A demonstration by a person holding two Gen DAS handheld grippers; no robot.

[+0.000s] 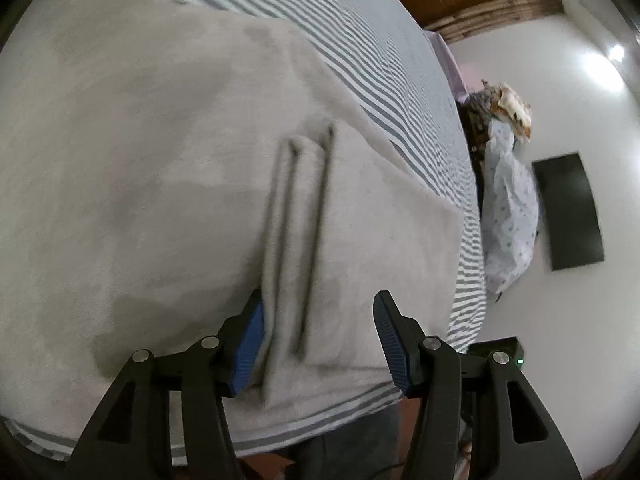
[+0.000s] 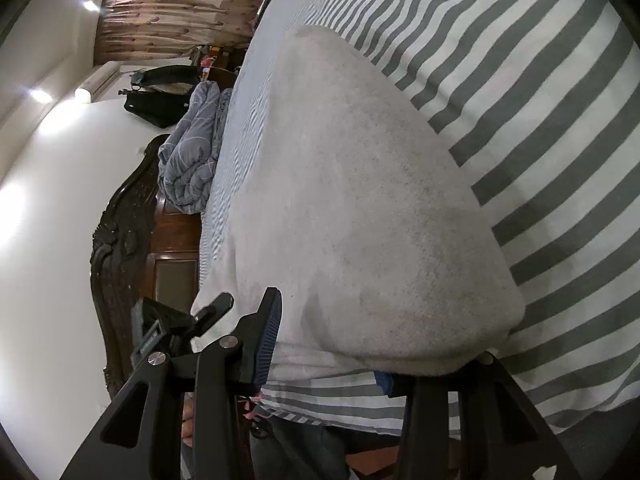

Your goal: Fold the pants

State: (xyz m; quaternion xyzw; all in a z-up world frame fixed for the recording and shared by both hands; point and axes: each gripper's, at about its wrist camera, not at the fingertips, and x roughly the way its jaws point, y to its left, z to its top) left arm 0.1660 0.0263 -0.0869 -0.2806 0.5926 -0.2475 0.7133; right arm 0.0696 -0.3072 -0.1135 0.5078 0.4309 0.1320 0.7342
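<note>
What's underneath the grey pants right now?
The grey pants lie on a grey-and-white striped bedsheet, visible around them. Whatever is directly beneath the fabric is covered.

Bed [image 2: 560,128] with grey-and-white striped sheet, light grey fleece pants [image 2: 360,208] spread flat on it — drawstring cords [image 1: 304,232] on top, crumpled blue-grey quilt [image 2: 192,152] near the dark carved headboard [image 2: 120,240]

We see the grey pants [image 1: 180,184] covering most of the near striped bed [image 1: 392,92]; bare sheet lies far and right. A rumpled blanket [image 2: 192,148] and carved headboard [image 2: 124,236] block the left edge.
</note>
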